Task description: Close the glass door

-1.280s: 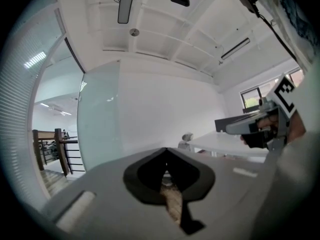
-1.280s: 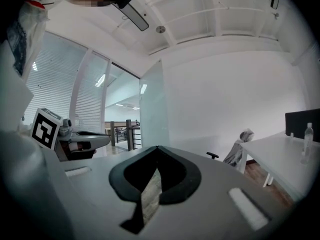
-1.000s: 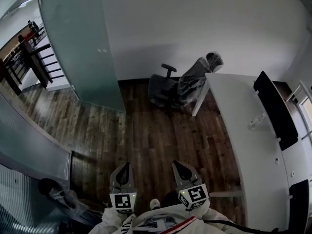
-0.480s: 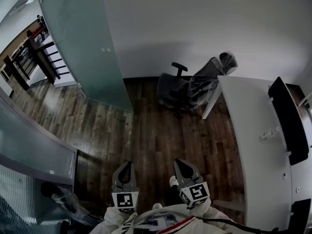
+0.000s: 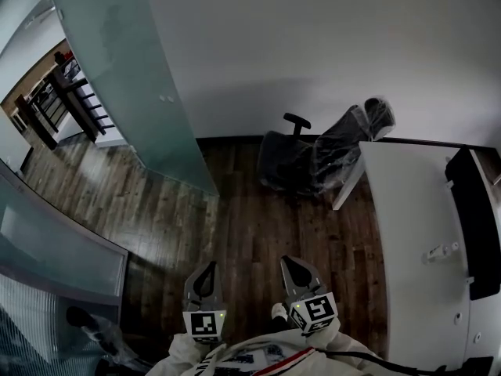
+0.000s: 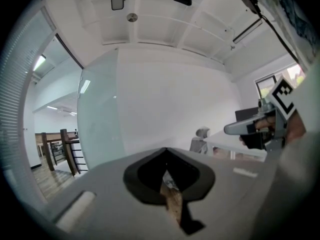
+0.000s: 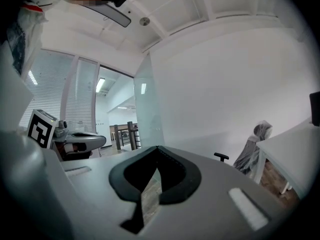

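Note:
The frosted glass door (image 5: 133, 77) stands open at the upper left, swung towards the white wall, with two small fittings (image 5: 166, 98) on its pane. It also shows in the left gripper view (image 6: 97, 119) and the right gripper view (image 7: 145, 109), still some way ahead. My left gripper (image 5: 205, 276) and right gripper (image 5: 293, 269) are held side by side low in the head view, pointing forward over the wood floor. Both are shut with nothing between the jaws (image 6: 166, 151) (image 7: 157, 149). Neither touches the door.
An office chair wrapped in plastic (image 5: 313, 159) stands by the wall ahead on the right. A white desk (image 5: 415, 233) with a black monitor (image 5: 477, 218) runs along the right. A glass partition with blinds (image 5: 55, 249) is at the left, a railing (image 5: 55, 100) beyond the doorway.
Both grippers have travelled forward with the person, staying shut. The door and the chair have drawn nearer, and the desk has slid towards the right edge of the head view.

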